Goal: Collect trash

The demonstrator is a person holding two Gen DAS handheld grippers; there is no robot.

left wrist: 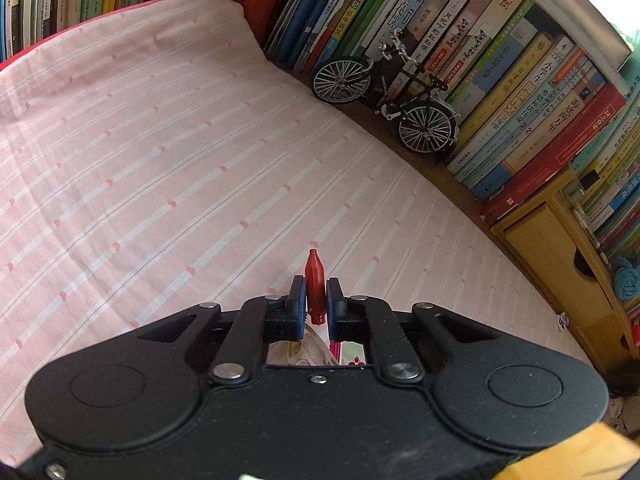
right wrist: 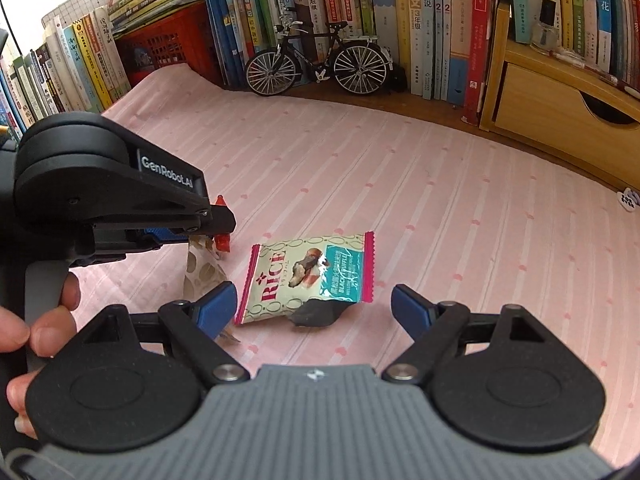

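**Left gripper clamps one wrapper; the rice snack packet lies loose**

The left gripper [left wrist: 316, 300] is clenched on the red crimped edge of a small snack wrapper [left wrist: 315, 286], whose cream patterned body hangs below the pads [right wrist: 202, 268]. The right gripper [right wrist: 314, 306] stands spread wide, holding nothing. Between its blue fingertips [right wrist: 412, 306] a torn rice snack packet [right wrist: 306, 274] lies flat on the pink striped cloth [right wrist: 440, 200], just right of the held wrapper. A model bicycle [right wrist: 318, 62] stands well beyond the packet, against the books [right wrist: 416, 8].
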